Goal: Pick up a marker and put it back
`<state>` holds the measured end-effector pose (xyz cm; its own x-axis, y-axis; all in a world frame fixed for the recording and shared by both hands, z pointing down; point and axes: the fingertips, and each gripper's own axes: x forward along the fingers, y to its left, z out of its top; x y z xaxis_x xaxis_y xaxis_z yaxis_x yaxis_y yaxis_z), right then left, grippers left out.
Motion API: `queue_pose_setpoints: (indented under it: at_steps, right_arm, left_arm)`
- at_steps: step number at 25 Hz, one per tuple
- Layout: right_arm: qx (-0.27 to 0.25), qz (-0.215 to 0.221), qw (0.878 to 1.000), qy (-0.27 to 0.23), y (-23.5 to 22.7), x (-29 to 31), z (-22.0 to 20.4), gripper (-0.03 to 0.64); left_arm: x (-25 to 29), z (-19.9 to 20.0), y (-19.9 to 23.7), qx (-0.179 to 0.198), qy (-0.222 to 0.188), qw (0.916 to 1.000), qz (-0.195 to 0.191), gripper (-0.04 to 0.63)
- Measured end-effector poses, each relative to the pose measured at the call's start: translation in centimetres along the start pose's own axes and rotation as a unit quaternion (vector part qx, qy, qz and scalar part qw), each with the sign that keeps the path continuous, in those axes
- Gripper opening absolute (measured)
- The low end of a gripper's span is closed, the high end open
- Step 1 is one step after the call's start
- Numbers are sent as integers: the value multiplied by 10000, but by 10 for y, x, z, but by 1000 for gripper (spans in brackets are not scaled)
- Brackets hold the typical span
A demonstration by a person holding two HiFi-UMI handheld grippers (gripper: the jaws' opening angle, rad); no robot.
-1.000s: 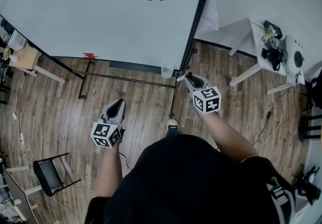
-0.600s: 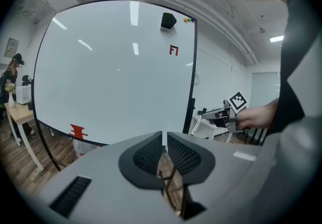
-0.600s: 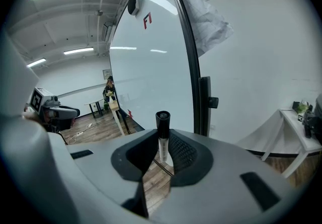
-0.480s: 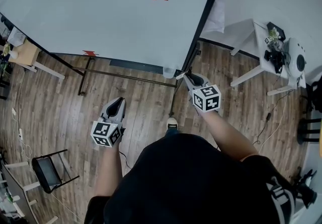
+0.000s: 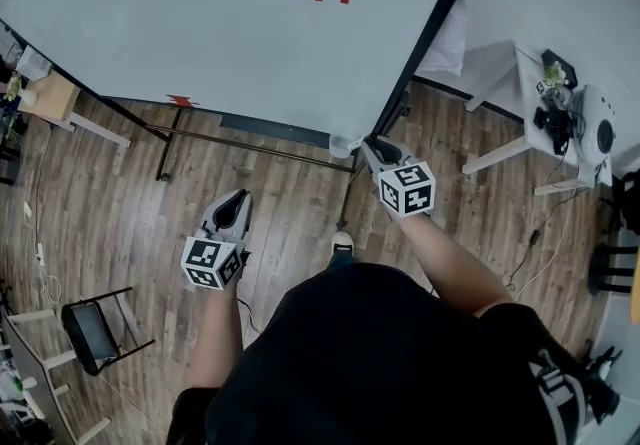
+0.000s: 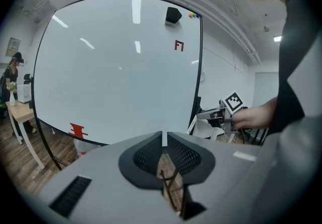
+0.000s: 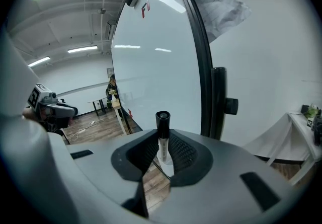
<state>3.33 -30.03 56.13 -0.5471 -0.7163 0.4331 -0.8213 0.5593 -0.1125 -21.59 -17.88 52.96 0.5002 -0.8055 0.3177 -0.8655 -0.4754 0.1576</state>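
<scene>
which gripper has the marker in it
The right gripper, near the whiteboard's black edge: a white marker with a black cap stands upright, clamped between its jaws. The left gripper's jaws are together with nothing between them.

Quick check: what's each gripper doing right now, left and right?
Left gripper: closed, empty.
Right gripper: closed on a marker, black cap sticking out past the jaws.
</scene>
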Motion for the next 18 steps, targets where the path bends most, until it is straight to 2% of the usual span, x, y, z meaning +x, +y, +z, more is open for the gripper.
queue_pose_setpoints:
  at_steps: [11,18]
  right_arm:
    - [-448,145,9984,297,-8,49,-23,58]
    - [-559,269,9963,588,-13,78,-44,58]
  left_arm:
    - [15,3,17,-87,91,9998,184,43]
    - [24,0,27,-164,194,9992,293,43]
